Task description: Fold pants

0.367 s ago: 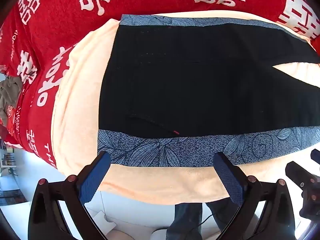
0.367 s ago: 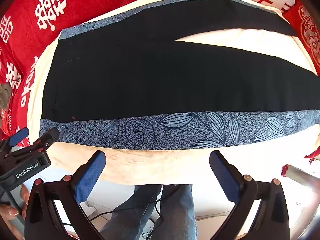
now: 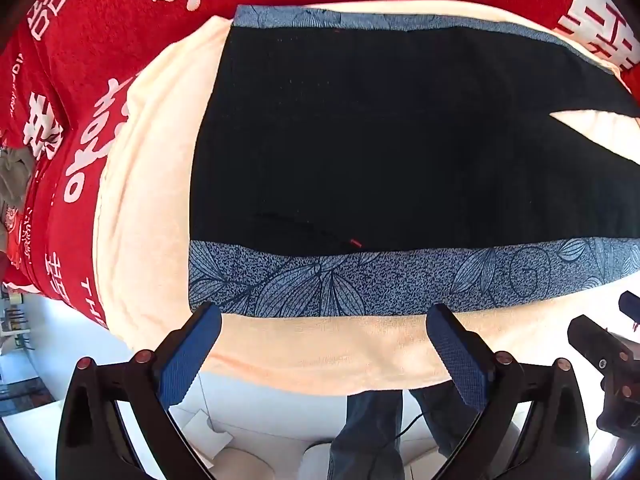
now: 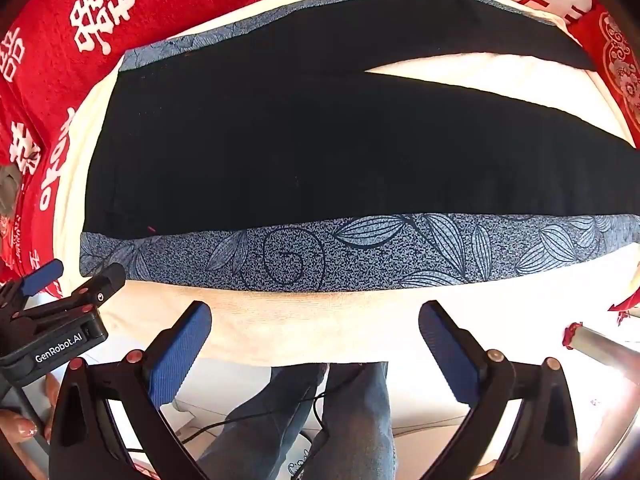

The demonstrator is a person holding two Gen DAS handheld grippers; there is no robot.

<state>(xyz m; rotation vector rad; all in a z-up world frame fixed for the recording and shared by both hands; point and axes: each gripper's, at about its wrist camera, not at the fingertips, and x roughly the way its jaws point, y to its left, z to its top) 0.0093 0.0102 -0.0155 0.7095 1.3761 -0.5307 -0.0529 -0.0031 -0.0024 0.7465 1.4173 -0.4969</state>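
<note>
Both grippers held spread above the near edge of the flat-laid pants.

Your left gripper (image 3: 324, 320) and right gripper (image 4: 314, 318) each point forward with blue pads wide apart, holding nothing; their tips hover over the peach towel (image 3: 320, 348), just short of the pants' (image 3: 400, 140) blue leaf-print side stripe (image 4: 360, 252). Ahead of both grippers the black pants lie flat, waist toward your left, the two legs splitting toward your right, where the frame cuts them off. Beyond the towel spreads a red blanket with white characters (image 3: 120, 20). Your left gripper shows at the left edge of the right wrist view (image 4: 72, 280), beside the waist end. Below both grippers, your jeans-clad legs (image 4: 340, 420) are partly hidden. A metal rod (image 4: 600, 346) at far right is hard to identify.
</note>
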